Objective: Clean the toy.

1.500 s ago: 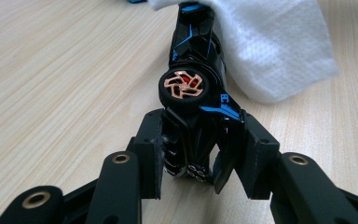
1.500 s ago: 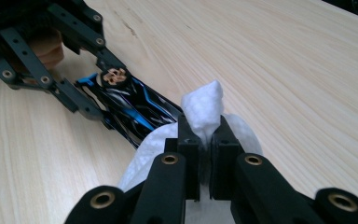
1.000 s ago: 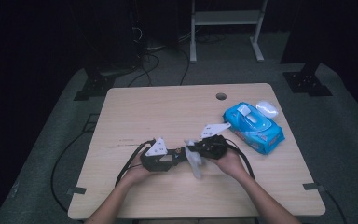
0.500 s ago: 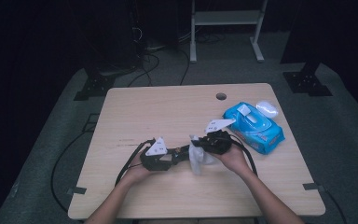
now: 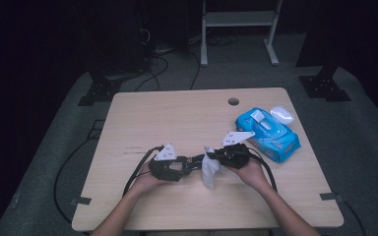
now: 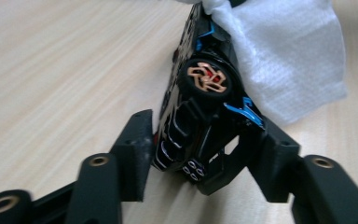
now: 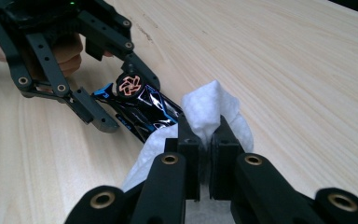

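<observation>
Two tongs: right tongs (image 7: 204,140) clenched on wet wipe (image 7: 209,112), hiding toy car's (image 6: 200,116) front; left tongs (image 6: 200,154) just opening, car between jaws; pack (image 5: 268,133) print unreadable.

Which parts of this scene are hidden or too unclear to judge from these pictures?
- Toy car: in the left gripper view its front end is covered by the white wipe.
- Left gripper: whether its pads press on the car is unclear there; its jaws have just been opening.
- Blue wipe pack: its print is too small in the high view.
- Right gripper: the wipe's lower part hides behind its jaws in the right gripper view.
</observation>
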A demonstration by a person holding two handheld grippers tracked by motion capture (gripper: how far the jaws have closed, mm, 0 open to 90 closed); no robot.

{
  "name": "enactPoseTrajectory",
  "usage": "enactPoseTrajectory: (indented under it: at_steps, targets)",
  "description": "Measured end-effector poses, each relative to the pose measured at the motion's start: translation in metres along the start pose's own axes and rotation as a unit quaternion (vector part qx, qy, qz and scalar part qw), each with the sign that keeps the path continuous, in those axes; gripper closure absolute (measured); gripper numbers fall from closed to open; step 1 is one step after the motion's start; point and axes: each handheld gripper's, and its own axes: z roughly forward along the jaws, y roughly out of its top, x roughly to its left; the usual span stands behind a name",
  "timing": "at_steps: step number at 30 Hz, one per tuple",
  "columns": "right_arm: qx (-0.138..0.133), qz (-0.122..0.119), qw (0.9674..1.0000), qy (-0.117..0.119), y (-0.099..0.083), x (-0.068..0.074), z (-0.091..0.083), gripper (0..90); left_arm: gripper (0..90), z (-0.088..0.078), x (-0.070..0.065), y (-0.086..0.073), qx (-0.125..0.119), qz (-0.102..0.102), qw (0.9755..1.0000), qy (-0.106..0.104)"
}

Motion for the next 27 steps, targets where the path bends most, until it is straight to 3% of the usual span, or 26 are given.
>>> enactPoseTrajectory:
  at_steps: [4,15,21,27]
  targets:
    - [-0.002,0.0,1.0,0.002,-0.004,0.003,-0.003,85.0,37.4,0.001,0.0,0.0,0.003,-0.006,1.0,-0.007]
    - [-0.007,-0.003,1.0,-0.001,-0.018,0.015,-0.01,85.0,28.7,0.001,-0.009,-0.001,0.023,0.044,0.9988,0.002]
    - [0.011,-0.016,0.9998,-0.007,-0.028,0.025,-0.009,84.9,25.6,-0.001,-0.011,-0.004,0.029,0.058,0.9979,0.003]
    - [0.018,-0.007,0.9998,-0.001,-0.032,0.021,-0.009,84.9,22.0,0.001,-0.01,-0.004,0.027,0.055,0.9981,0.004]
